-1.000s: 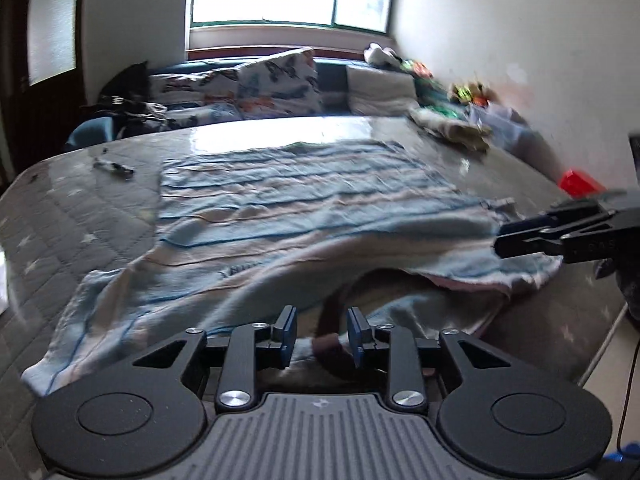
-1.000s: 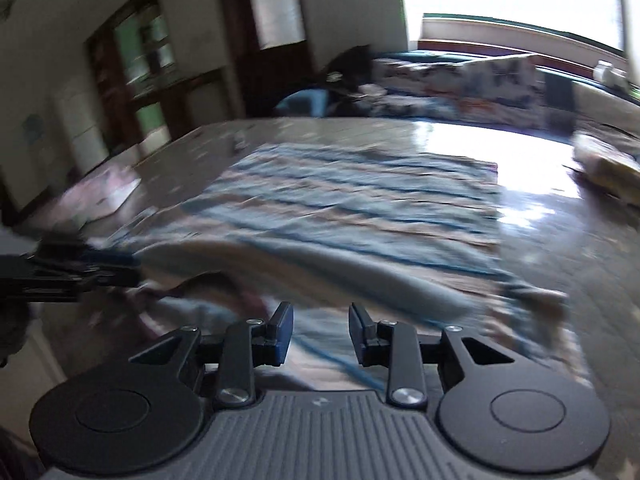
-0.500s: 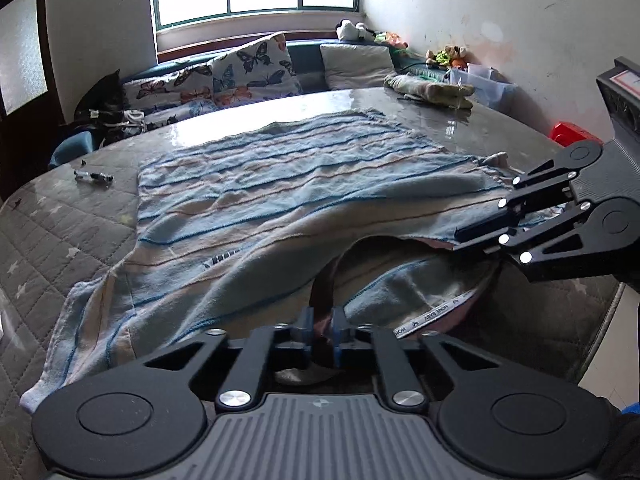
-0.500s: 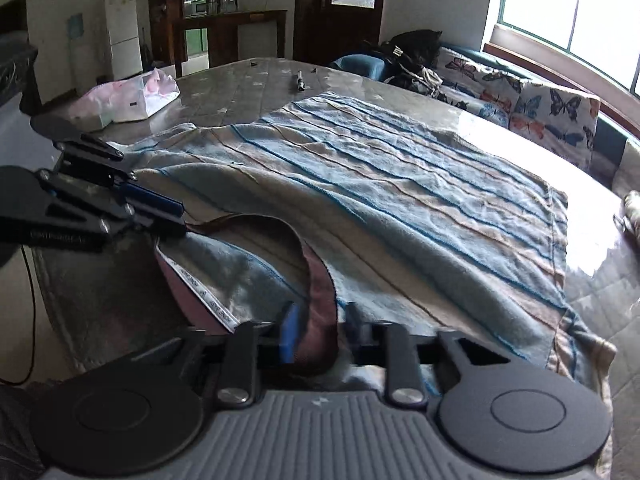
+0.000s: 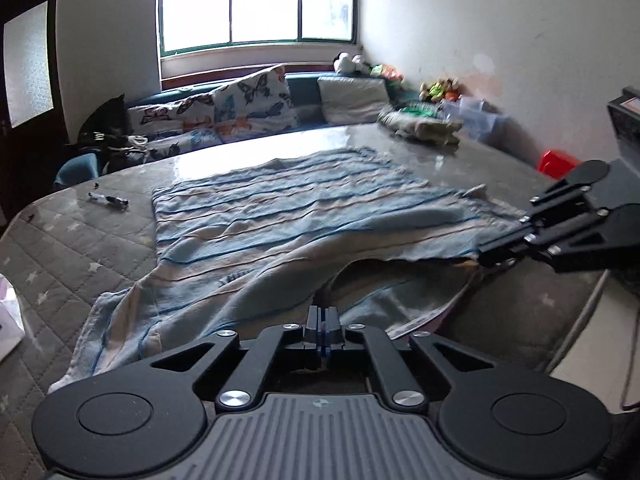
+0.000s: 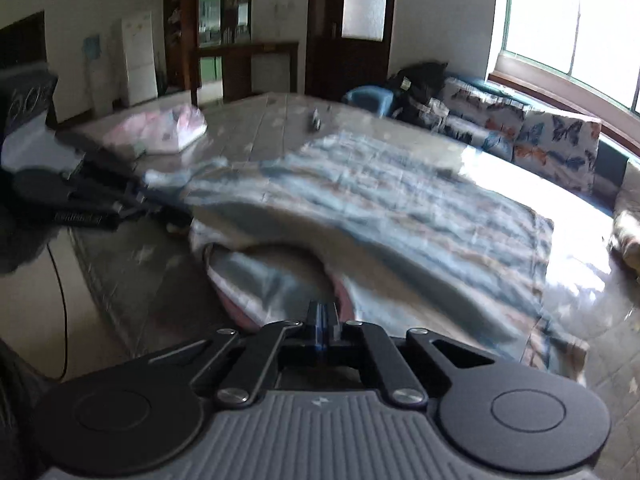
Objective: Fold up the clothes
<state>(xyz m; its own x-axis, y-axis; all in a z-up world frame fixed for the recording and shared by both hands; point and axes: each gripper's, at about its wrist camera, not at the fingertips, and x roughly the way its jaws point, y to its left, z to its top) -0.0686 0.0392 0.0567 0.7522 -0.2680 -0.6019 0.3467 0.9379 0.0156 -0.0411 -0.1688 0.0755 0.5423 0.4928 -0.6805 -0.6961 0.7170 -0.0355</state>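
My left tool (image 5: 321,314) and right tool (image 6: 322,312) have just closed, each pinching the near neckline edge of the striped garment (image 5: 280,216) spread flat on the quilted surface (image 5: 60,248).

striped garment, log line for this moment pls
striped garment: flat on table | left gripper: shut on near edge | right gripper: shut on near edge | fold: not yet done
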